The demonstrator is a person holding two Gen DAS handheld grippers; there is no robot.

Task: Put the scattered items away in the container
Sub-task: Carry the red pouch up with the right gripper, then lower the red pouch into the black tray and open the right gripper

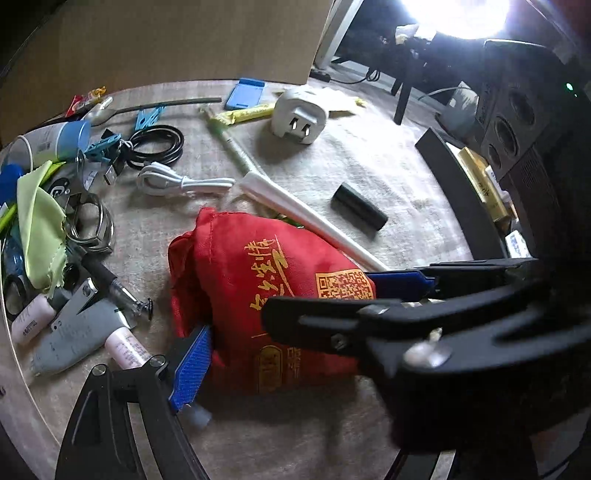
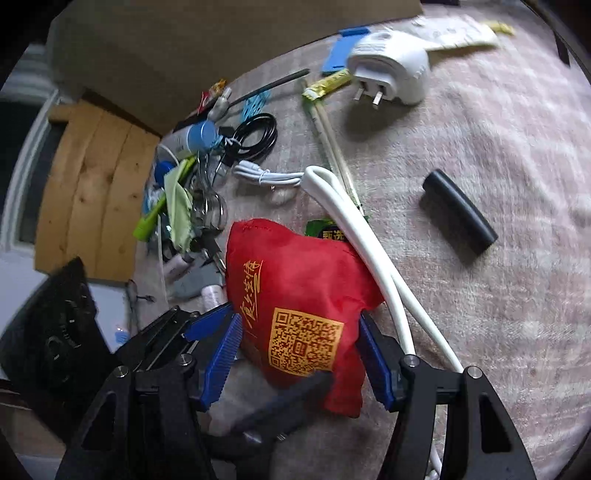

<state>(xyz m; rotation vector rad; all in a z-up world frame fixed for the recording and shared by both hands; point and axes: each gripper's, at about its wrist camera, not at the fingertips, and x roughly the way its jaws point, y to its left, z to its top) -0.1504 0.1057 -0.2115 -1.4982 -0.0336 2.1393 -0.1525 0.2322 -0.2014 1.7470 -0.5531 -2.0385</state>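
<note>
While straddling red pouch (image 2: 295,314) with right gripper (image 2: 299,358) open, left gripper (image 1: 295,325) too; green packet (image 2: 325,230) visible only from right wrist.

Lighting: dim room; one strong lamp (image 1: 458,14) at the left wrist view's upper right, blown out with glare. Shadows: soft, beside the white plug (image 1: 299,116) and black tube (image 2: 458,210). Distortion: heavy fisheye bending, dark rounded corners. Blur: close black gripper parts, and the right view's tabletop (image 2: 498,147) edge.
</note>
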